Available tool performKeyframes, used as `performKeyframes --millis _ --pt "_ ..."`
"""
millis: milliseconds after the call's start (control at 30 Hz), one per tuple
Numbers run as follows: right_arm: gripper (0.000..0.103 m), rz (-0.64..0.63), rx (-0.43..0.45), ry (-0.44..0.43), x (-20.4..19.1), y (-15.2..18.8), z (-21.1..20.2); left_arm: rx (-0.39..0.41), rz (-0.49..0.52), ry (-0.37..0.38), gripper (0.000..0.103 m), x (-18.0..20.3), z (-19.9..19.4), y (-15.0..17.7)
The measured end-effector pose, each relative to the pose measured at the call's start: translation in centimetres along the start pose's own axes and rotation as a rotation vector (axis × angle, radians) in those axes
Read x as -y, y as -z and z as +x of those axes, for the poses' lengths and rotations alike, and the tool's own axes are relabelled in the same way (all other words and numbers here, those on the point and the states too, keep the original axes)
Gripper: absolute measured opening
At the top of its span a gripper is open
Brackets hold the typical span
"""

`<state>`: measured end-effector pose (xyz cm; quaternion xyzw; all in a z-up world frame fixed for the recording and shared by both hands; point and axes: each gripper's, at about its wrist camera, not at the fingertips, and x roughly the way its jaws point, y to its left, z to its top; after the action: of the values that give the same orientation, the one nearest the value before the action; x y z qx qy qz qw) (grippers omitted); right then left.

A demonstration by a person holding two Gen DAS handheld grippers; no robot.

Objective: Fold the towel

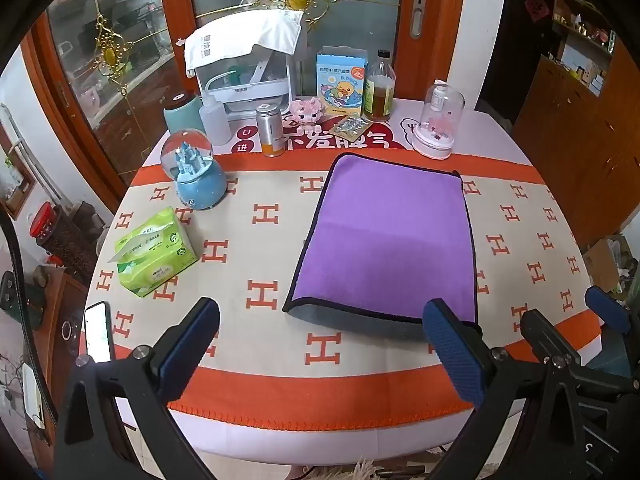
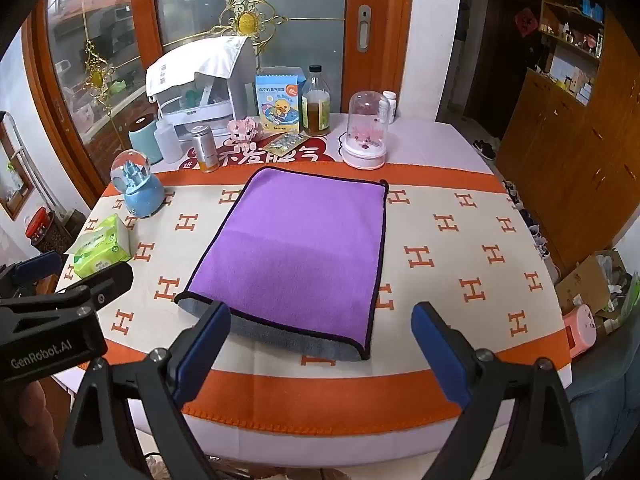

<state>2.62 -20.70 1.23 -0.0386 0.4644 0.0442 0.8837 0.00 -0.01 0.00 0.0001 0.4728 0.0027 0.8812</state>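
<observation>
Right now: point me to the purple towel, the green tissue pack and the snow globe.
purple towel (image 2: pixel 296 240), right wrist view, middle of its purple top face.
green tissue pack (image 1: pixel 154 254), left wrist view, middle of the wrapper's top.
snow globe (image 1: pixel 187 156), left wrist view, on the glass dome above the blue base.

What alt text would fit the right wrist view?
A purple towel lies flat on a table with an orange-patterned cloth, its near edge showing a grey underside. The open right claw hovers just before that edge, touching nothing; bottles and ornaments stand behind.
</observation>
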Motion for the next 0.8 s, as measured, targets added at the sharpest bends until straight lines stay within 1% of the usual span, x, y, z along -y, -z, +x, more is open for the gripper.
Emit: performKeyframes --millis 433,500,633,800 --pt "0.092 0.005 -0.003 0.001 0.03 -0.06 -0.11 -0.002 -0.001 0.002 0.101 0.01 0.01 0.0" --pt "0.092 0.01 -0.004 0.006 -0.31 -0.46 -0.7 -0.003 0.0 0.003 0.101 0.01 0.01 0.0" --pt "0.092 0.011 -0.007 0.001 -0.12 -0.68 -0.21 -0.003 -0.001 0.003 0.101 0.01 0.01 0.0" --pt "0.092 0.014 -0.003 0.002 -0.6 0.2 -0.17 -0.003 -0.002 0.005 0.101 0.0 0.01 0.0"
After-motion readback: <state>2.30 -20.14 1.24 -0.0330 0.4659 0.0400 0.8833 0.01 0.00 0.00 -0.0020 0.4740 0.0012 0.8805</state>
